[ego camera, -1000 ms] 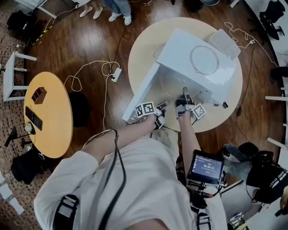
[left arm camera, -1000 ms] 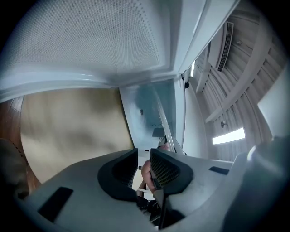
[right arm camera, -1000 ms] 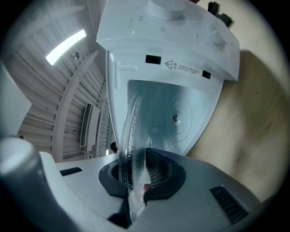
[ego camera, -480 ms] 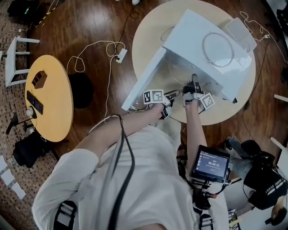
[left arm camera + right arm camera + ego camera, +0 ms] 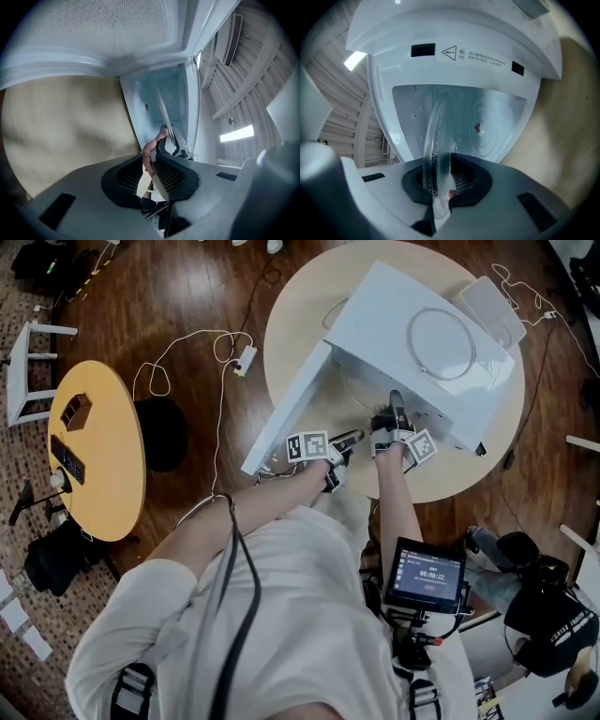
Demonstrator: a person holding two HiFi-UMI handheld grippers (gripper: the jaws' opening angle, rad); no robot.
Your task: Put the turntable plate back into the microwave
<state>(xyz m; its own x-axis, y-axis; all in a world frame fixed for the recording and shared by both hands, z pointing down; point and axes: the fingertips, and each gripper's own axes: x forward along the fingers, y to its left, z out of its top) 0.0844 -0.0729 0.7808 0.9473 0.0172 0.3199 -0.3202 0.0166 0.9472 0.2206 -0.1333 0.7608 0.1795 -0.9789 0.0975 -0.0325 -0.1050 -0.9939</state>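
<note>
The white microwave (image 5: 375, 329) stands on a round table with its door (image 5: 286, 418) swung open to the left. The clear glass turntable plate (image 5: 436, 136) shows edge-on in both gripper views, at the mouth of the cavity. My right gripper (image 5: 440, 180) is shut on its near rim. My left gripper (image 5: 151, 178) grips the same rim a little to the left, and the plate (image 5: 164, 115) runs on from its jaws. In the head view the left gripper (image 5: 349, 439) and right gripper (image 5: 394, 409) sit side by side at the opening. The cavity floor's round recess and hub (image 5: 477, 126) are bare.
A thin ring (image 5: 441, 343) lies on the microwave's top, and a white flat box (image 5: 497, 301) sits behind it on the table (image 5: 300, 334). A cable and power strip (image 5: 246, 360) lie on the floor. A yellow round table (image 5: 103, 474) stands at left. A tablet (image 5: 429, 576) hangs at my waist.
Both grippers have sunk a little at the microwave's opening, carrying the plate with them. Neither grip has changed.
</note>
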